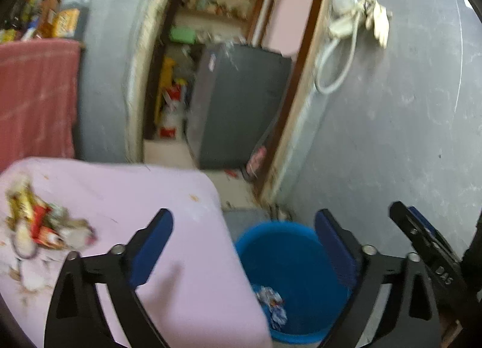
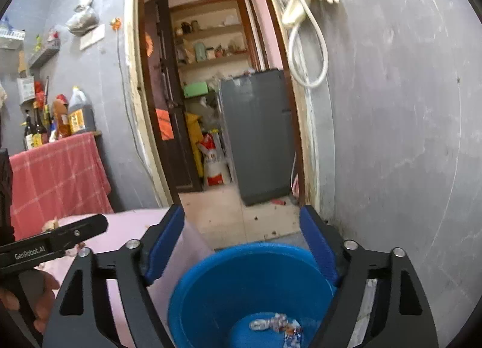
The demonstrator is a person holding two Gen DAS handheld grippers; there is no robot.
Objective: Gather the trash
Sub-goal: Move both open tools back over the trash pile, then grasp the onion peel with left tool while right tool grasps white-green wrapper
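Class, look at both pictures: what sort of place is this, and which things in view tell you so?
Probably a home kitchen or dining corner: oil and sauce bottles on a side table, a grey fridge and pantry shelves through the doorway, and a blue bin holding wrappers.

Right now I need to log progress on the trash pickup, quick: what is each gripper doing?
Left gripper: open, nothing between its fingers.
Right gripper: open and empty, above the blue bucket.

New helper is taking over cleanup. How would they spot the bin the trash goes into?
Find the table with the pink cloth. On the floor by its corner, near the grey wall, stands the round blue bin. It is the only bright blue container, with crumpled wrappers already in the bottom.
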